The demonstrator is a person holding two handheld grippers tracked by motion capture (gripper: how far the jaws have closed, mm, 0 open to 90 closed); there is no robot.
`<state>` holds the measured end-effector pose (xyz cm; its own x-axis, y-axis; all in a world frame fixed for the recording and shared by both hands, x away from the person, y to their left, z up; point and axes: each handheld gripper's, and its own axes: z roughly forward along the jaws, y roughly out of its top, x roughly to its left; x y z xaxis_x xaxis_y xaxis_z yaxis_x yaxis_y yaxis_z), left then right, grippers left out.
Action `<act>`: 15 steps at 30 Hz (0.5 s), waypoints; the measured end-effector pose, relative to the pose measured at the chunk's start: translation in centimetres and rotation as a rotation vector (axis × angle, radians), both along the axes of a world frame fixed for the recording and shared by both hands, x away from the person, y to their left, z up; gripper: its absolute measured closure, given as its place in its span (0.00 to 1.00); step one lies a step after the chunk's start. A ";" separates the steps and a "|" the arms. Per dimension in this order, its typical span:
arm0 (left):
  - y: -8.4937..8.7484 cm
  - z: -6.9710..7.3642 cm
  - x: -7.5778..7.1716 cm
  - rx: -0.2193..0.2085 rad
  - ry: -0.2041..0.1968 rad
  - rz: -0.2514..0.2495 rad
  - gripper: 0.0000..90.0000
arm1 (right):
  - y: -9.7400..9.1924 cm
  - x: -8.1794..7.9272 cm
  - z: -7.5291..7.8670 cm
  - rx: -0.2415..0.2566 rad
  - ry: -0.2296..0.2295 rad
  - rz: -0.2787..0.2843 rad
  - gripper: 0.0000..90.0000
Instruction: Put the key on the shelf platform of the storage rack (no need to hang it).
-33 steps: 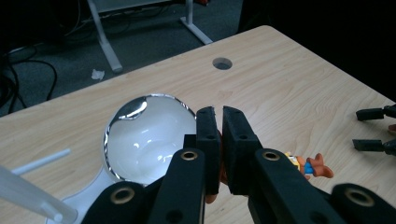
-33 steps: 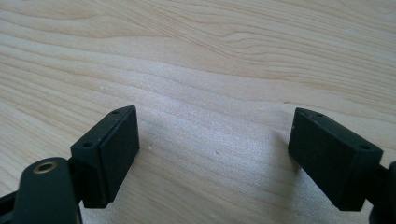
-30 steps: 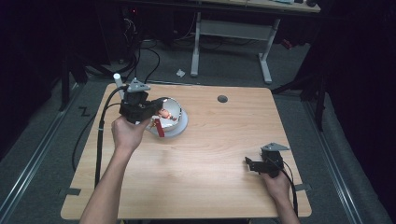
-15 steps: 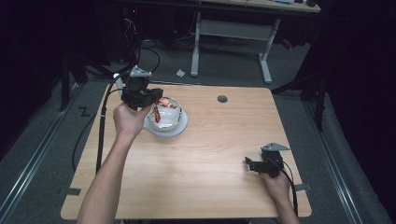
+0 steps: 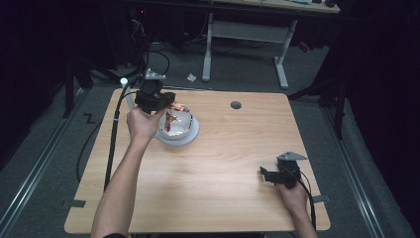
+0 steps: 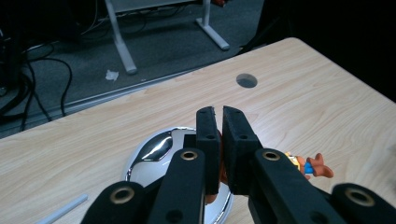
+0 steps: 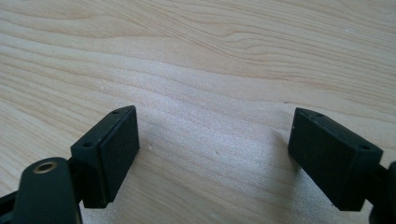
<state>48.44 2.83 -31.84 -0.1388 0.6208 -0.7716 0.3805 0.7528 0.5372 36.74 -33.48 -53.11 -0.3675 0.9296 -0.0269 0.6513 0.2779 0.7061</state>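
Pale wood tabletop (image 5: 218, 168) in the high view lies bare between the shiny round metal bowl (image 5: 190, 133) near its far left edge and the right gripper (image 5: 267, 175) near the front right corner. From the left gripper view, the left gripper (image 6: 215, 114) has its jaws nearly together above the bowl (image 6: 154, 149), seemingly pinching a small orange-and-blue toy figure (image 6: 308, 165) that pokes out beside them, with a dark round hole (image 6: 246, 80) in the table beyond. Over in the right gripper view, the right gripper (image 7: 212, 140) has its jaws spread wide over bare wood, holding nothing.

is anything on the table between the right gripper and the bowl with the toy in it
Nothing visible: bare table lies between the right gripper and the bowl. The left gripper hangs over the bowl, beside the toy.
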 end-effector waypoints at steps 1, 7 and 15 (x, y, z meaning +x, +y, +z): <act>-0.1 -0.1 0.1 -0.009 0.010 0.015 0.96 | 0.0 0.0 0.0 0.002 0.002 -0.003 0.18; -0.7 -1.0 0.7 0.014 0.012 0.017 0.96 | 0.0 0.0 0.0 0.002 0.002 -0.003 0.18; -1.1 -2.7 1.6 0.031 0.034 0.046 0.96 | 0.0 0.0 0.0 0.003 0.003 -0.003 0.18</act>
<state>50.02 1.71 -34.51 -0.1940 0.6366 -0.7464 0.3642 0.7532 0.5477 36.70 -33.47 -53.11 -0.3645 0.9309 -0.0227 0.6541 0.2733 0.7053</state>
